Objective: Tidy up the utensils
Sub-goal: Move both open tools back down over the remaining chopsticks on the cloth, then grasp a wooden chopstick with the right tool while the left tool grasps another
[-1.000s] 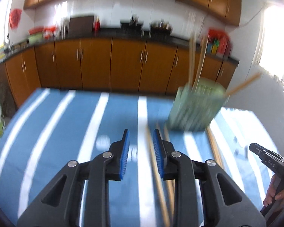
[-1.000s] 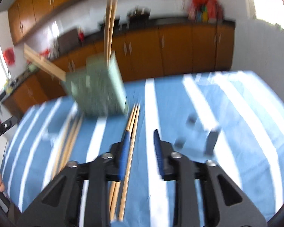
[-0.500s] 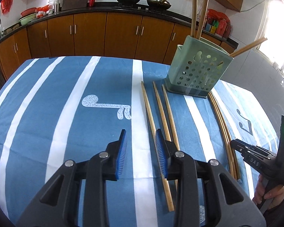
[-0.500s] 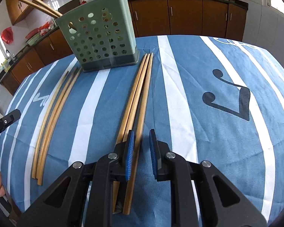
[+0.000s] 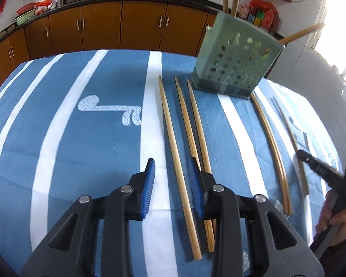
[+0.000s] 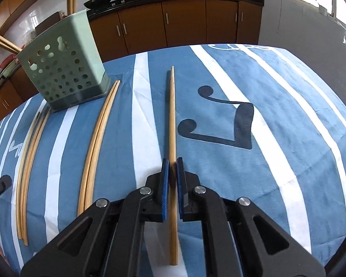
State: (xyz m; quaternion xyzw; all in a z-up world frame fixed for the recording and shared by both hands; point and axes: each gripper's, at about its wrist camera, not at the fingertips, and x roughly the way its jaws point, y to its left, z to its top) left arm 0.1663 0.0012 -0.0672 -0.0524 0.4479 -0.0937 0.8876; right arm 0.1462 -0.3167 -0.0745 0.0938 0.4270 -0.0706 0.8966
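Right gripper point(image 6: 172, 163) has just closed on one long bamboo chopstick point(image 6: 172, 115), right of the perforated pale-green plastic holder point(image 6: 64, 78).

Left gripper point(image 5: 170, 173), jaws apart, straddles another chopstick point(image 5: 175, 138) near the holder, probably for the next pickup.

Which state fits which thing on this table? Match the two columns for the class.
Column A
1. left tongs
2. right tongs
3. green holder
4. chopstick pair beside the holder

Column B
a. standing upright on the striped cloth
b. shut on a single chopstick
c. lying flat, side by side
d. open, gripping nothing

Pairs: 1-d, 2-b, 3-a, 4-c. The right tongs' jaws have just been closing, with the single chopstick between them.
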